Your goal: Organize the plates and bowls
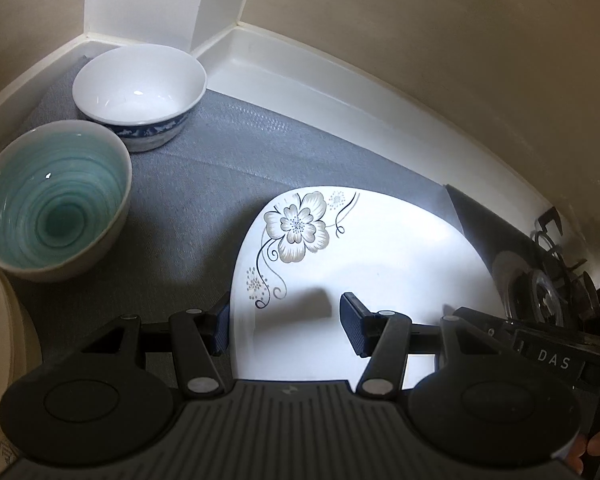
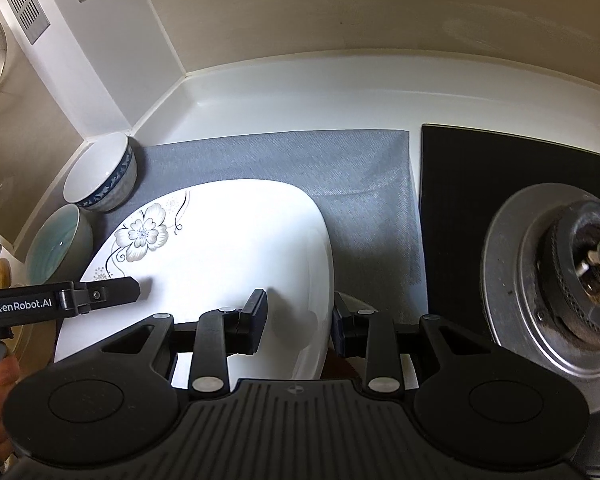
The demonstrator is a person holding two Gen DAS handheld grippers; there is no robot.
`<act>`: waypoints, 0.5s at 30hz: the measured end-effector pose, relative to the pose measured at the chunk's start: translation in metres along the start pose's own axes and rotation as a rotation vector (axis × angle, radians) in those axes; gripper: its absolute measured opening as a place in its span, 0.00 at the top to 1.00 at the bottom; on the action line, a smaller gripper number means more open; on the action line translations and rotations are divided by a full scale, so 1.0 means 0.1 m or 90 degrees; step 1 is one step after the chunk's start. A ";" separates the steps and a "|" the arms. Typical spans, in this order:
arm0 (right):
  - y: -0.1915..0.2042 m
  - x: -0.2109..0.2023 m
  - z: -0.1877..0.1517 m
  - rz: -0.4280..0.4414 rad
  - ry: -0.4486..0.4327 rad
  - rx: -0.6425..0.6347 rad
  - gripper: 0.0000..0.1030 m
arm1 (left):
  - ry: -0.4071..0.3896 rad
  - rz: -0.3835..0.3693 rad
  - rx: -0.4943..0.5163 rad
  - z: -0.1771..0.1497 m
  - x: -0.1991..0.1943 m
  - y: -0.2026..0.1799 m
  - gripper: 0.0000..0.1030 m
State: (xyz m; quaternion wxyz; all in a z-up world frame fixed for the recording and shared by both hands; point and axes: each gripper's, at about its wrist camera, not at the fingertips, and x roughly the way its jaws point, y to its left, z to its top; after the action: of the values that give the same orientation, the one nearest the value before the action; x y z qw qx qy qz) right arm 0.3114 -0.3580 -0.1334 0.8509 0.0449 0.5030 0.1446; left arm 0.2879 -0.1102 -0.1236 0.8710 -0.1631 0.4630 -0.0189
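At nine o'clock the teal bowl (image 1: 54, 200) and blue-patterned bowl (image 1: 140, 94) sit on the grey mat (image 1: 220, 168). The left gripper (image 1: 284, 326) straddles the floral plate's (image 1: 364, 248) edge; grip unclear. The right gripper (image 2: 300, 320) clamps its opposite rim. At three o'clock the burner (image 2: 572, 280) is cut off.

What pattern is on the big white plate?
A grey flower with dark curling vines on the plate, near one corner; clearest in the left wrist view.
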 end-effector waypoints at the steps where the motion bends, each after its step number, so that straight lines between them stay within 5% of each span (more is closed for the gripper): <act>1: 0.00 -0.02 -0.02 0.000 -0.001 0.002 0.66 | 0.001 0.001 0.000 0.00 0.01 0.00 0.41; 15: -0.09 -0.19 -0.19 -0.011 -0.011 0.014 0.66 | 0.009 -0.006 0.015 -0.06 0.18 0.00 0.41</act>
State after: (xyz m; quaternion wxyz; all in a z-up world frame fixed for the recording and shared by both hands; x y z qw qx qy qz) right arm 0.2885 -0.3736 -0.1285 0.8558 0.0509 0.4977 0.1314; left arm 0.2934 -0.1149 -0.1415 0.8693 -0.1552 0.4684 -0.0296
